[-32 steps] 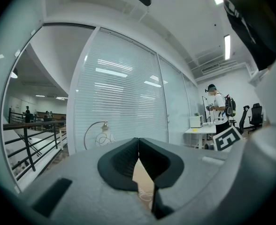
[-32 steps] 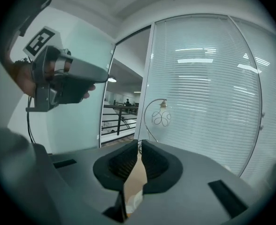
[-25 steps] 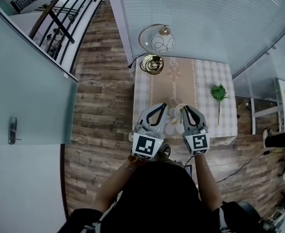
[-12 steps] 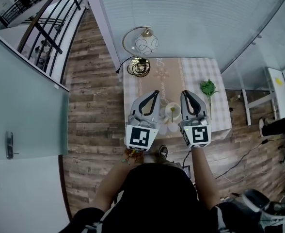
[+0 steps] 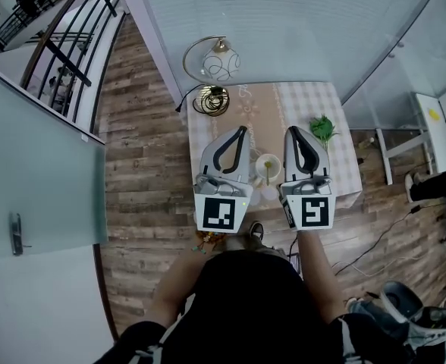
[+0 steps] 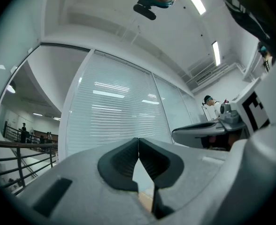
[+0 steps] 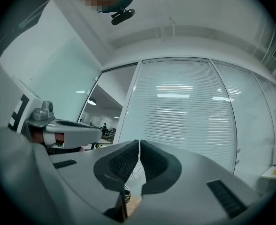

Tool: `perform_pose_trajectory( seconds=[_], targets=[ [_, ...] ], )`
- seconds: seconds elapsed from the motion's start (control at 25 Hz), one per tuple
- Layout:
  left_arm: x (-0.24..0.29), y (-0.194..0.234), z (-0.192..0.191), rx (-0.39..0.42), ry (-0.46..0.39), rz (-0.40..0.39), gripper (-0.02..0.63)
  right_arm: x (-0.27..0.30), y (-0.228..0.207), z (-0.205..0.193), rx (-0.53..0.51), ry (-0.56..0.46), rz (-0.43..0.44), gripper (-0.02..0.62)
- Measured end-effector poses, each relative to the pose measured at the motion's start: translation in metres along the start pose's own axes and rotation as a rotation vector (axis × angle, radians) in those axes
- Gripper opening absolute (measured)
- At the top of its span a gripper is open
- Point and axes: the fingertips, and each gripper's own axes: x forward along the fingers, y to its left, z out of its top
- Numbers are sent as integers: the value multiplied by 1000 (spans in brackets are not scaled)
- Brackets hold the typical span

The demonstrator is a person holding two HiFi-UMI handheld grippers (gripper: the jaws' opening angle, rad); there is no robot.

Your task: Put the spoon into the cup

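A small white cup (image 5: 268,166) stands on the checked table (image 5: 337,127), between my two grippers in the head view. A thin, pale green spoon (image 5: 267,162) sticks up out of the cup. My left gripper (image 5: 242,130) is held high on the cup's left, shut and holding nothing. My right gripper (image 5: 292,131) is level with it on the cup's right, also shut and holding nothing. In the left gripper view the left gripper (image 6: 138,139) points at a wall of blinds. The right gripper (image 7: 139,142) does the same in its own view. Neither gripper view shows the cup.
A round glass lamp (image 5: 216,67) on a coiled gold base (image 5: 211,101) stands at the table's far left corner. A green sprig (image 5: 322,130) lies at the right. A small white saucer (image 5: 268,194) sits in front of the cup. Wood floor surrounds the table.
My right gripper has moved away from the cup, where its tip was one second ago. Both grippers have risen towards the head camera and now sit side by side, apart from the cup.
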Motion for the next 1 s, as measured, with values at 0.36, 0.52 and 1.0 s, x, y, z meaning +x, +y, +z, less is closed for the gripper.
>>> perform_pose_trajectory(
  seconds=[0.36,0.52,1.0],
  targets=[
    [-7,-6,-13,20,18,37,17,-1,18,-13,34,20,-37,9],
    [-9,-11,-23,20,38,30,17,-3,29,-24,65,33,-21,9],
    [-24,-4,-61,-69,104,66,17,-13,41,-51,82,40,-25,9]
  ],
)
